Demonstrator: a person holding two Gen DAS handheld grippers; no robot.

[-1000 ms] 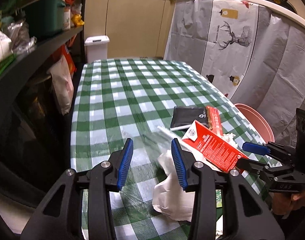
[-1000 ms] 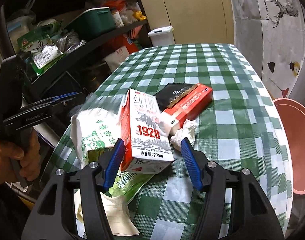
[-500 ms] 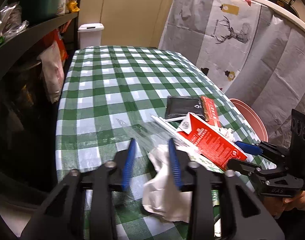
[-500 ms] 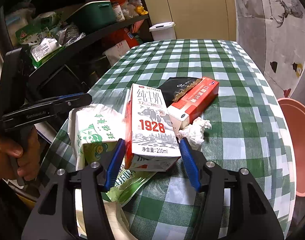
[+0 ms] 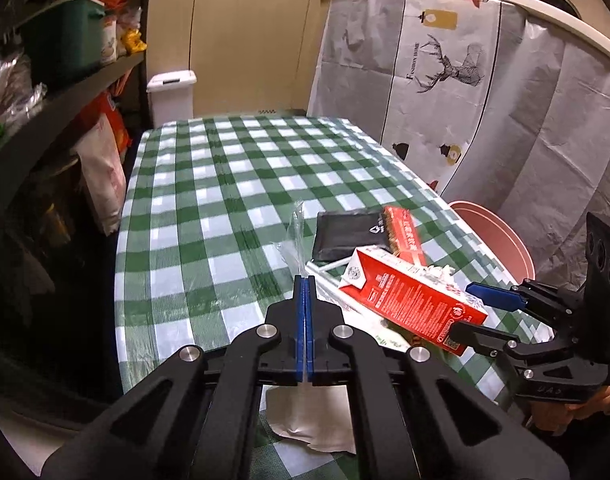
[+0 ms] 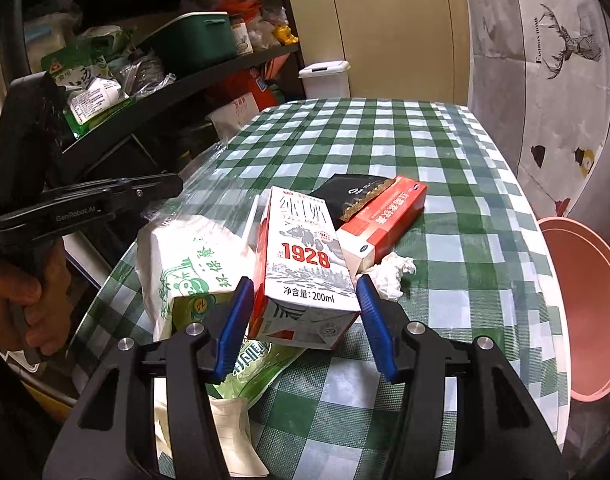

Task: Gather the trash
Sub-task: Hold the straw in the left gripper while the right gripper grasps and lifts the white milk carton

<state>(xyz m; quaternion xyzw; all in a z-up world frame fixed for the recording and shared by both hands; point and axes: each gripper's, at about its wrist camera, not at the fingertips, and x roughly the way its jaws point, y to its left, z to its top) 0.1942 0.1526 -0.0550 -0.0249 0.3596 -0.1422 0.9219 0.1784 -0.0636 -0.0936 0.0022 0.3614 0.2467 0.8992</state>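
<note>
Trash sits clustered at the near end of the counter (image 6: 445, 152), which has a green/white checked cloth. Centre piece: milk carton (image 6: 305, 256), red and white, printed "1928" and "净含量: 200ml", cow graphic, lying tilted on the pile. In the left wrist view its red side panel (image 5: 413, 296) shows dense small print, not readable.

Just beside it on the right: long red box (image 6: 385, 220), rectangular cardboard, white Chinese text too small to read. It overlaps a flat black pouch (image 6: 345, 192) with a small white logo. Crumpled white tissue (image 6: 389, 276) touches the box's near end.

Left of the carton: white bag (image 6: 181, 276) with green Chinese characters and a panda print, soft and crumpled. Green printed wrapper (image 6: 257, 364) under the carton, glossy.

Right claw (image 6: 305, 324): blue pads apart, straddling the carton's bottom end, contact unclear.

Left claw (image 5: 305, 328): pads together, clamped on a thin clear plastic film (image 5: 295, 236) that sticks up above the tips. In the right wrist view, left claw (image 6: 161, 184) reads "GenRobot.AI" on its side.

Pink round basin (image 6: 585, 312) sits off the counter's right edge. White lidded bin (image 6: 325, 78) beyond the far end.
</note>
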